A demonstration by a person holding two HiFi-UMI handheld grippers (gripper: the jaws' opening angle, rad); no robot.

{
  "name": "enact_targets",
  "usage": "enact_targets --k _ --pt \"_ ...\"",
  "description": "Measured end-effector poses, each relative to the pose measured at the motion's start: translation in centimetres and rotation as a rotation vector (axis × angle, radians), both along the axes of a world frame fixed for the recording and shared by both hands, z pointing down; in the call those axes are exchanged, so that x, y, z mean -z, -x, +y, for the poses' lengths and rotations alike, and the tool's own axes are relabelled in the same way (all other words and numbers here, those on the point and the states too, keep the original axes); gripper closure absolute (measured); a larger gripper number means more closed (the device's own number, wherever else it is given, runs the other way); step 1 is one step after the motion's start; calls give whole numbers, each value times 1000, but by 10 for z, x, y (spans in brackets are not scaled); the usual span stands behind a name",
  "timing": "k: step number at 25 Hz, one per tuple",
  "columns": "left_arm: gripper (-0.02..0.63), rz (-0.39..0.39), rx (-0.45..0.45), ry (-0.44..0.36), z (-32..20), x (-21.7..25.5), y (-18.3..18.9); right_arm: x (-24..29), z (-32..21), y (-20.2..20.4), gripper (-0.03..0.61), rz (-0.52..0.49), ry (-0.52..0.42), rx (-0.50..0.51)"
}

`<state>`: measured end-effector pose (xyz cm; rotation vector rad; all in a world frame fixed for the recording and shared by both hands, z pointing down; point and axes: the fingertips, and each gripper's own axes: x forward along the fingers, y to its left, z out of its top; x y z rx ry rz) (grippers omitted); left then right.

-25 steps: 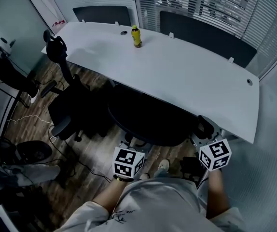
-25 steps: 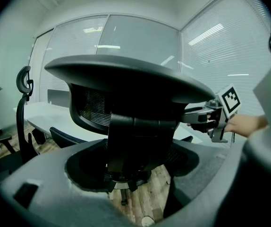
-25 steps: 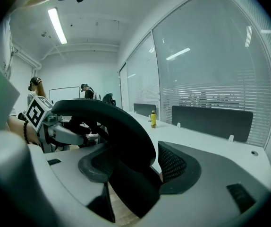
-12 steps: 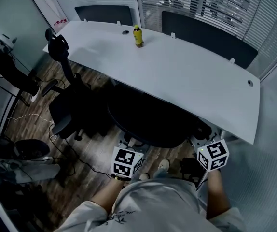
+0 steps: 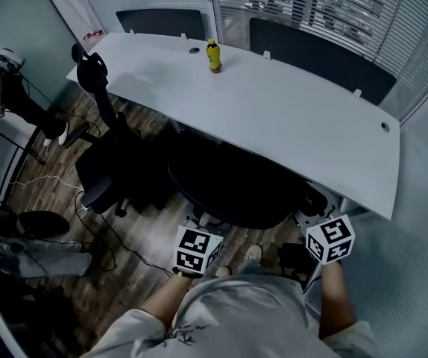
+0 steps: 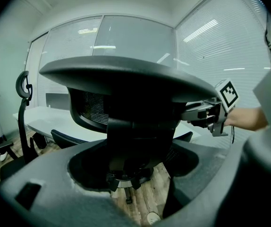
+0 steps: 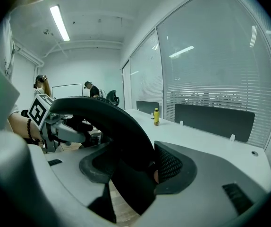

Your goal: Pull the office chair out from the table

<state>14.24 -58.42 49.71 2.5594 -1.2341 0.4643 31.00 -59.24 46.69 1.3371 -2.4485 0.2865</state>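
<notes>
The black office chair (image 5: 233, 185) stands tucked under the near edge of the white table (image 5: 288, 118); its seat is hidden beneath the tabletop. My left gripper (image 5: 198, 239) holds the left end of the backrest's curved top edge. My right gripper (image 5: 323, 227) holds the right end. In the left gripper view the chair's back (image 6: 135, 108) fills the gap of the left gripper (image 6: 140, 143), and the right gripper (image 6: 210, 115) shows beyond. In the right gripper view the backrest rim (image 7: 121, 126) runs between the jaws of the right gripper (image 7: 136, 170), pressed against the dotted pad.
A second black chair (image 5: 104, 166) with a headrest stands to the left, cables on the wood floor around it. A yellow bottle (image 5: 213, 55) stands on the table's far side. Dark partition screens (image 5: 318, 58) and blinds lie behind. A person (image 5: 16, 99) is at far left.
Both grippers and the chair stay where they were. The person at the far left has shifted a little.
</notes>
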Motion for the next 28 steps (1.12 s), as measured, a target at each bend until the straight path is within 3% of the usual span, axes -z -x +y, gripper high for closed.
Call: enact_targets --k 28 --pt "278 7 -38 4 89 -2 47 -4 95 47 360 -13 5 -44"
